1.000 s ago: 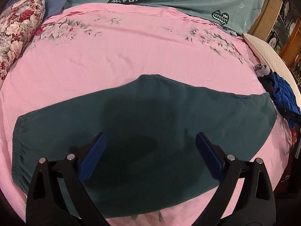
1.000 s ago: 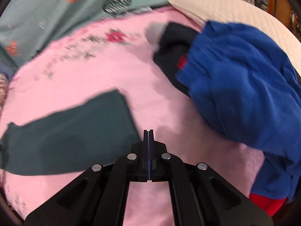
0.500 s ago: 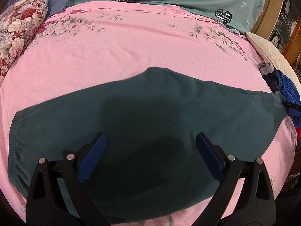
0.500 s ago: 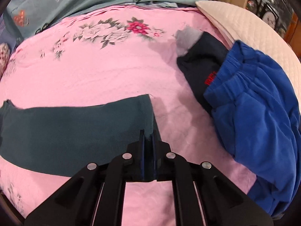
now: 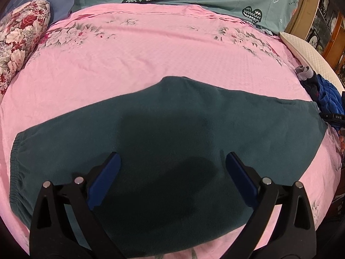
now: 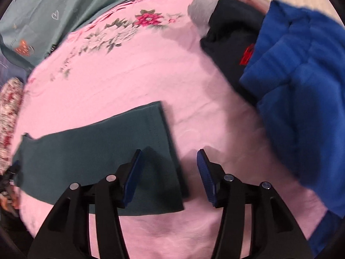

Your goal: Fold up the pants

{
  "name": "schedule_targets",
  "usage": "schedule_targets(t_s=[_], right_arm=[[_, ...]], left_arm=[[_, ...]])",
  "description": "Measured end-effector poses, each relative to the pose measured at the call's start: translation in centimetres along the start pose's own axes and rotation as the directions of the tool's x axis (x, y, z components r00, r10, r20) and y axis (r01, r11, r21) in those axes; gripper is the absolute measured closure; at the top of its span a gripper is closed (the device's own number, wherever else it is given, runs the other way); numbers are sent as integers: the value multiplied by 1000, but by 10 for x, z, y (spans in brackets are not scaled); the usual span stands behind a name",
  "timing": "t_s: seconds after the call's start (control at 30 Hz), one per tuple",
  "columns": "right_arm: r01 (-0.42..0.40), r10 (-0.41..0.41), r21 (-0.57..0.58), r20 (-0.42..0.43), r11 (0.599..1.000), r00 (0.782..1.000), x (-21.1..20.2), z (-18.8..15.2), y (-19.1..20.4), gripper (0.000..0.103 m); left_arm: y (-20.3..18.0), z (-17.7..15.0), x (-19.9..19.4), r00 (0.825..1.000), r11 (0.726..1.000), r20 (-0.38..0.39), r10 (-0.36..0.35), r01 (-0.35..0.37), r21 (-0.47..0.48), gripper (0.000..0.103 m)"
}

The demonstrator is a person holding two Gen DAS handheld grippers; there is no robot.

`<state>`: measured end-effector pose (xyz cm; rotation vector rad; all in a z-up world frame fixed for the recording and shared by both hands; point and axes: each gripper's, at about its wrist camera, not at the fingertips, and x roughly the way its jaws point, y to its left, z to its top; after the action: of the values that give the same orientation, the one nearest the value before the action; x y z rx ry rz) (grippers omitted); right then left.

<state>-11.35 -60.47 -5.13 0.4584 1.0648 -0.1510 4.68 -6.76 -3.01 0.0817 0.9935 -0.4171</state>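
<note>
Your left gripper [image 5: 172,172] was wide open above the middle of the dark green pants [image 5: 172,142] and held nothing. The pants lay flat across the pink bedsheet [image 5: 161,49]. Your right gripper [image 6: 169,168] was open too, empty, over the hem end of the pants [image 6: 97,151], near the blue garment [image 6: 301,86].

The right gripper [image 6: 169,157], clamped shut a second ago, now stands open over the hem of the dark-green fleece pants [image 6: 97,151].
</note>
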Motion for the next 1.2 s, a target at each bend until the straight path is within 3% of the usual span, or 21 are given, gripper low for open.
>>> schedule_targets(t_s=[0.03,0.07,0.13,0.23,0.33,0.5,0.57,0.7,0.8,0.9,0.97,1.03,1.1,1.2], right_arm=[[-33,33,0,-2,999,999,-1,1,0,80],[-49,49,-5,1,999,999,-4,1,3,94],[-56,56,-12,15,998,998,-11,1,11,98],[-149,147,57,37,987,988,-27,3,19,98],[-274,270,43,85,961,959,-60,10,60,98],[-348,356,-114,55,931,933,-81,26,194,98],[-363,371,-182,6,914,929,-69,29,254,98],[-386,364,-281,-131,879,922,-5,-3,365,98],[-366,307,-330,-218,870,927,50,-38,411,98],[-320,247,-378,-229,869,942,79,-64,426,97],[-324,257,-396,-213,859,943,77,-68,428,83],[-367,294,-396,-233,842,927,67,-68,427,66],[-422,353,-397,-237,815,905,50,-67,427,65],[-372,320,-432,-192,821,928,29,-63,420,65]], left_arm=[[1,0,0,1000,1000,-1,-2,2,-3,4],[1,0,-1,1000,1000,-1,-4,4,-8,4],[3,0,-2,1000,1000,-1,-9,9,-13,4],[5,1,-6,1000,999,9,-27,27,-21,4],[7,0,-14,999,999,28,-44,45,-21,4],[16,-7,-33,995,997,69,-66,68,-23,4],[23,-12,-42,994,997,83,-71,75,-36,4],[43,-26,-61,991,995,109,-71,78,-59,4],[57,-36,-68,991,993,109,-73,82,-81,4],[69,-45,-74,991,993,111,-75,84,-85,4],[73,-49,-74,991,993,110,-77,86,-84,4],[75,-50,-73,991,992,105,-84,93,-83,4],[74,-50,-71,991,993,103,-85,94,-78,4],[73,-49,-71,990,992,106,-93,102,-79,4]])
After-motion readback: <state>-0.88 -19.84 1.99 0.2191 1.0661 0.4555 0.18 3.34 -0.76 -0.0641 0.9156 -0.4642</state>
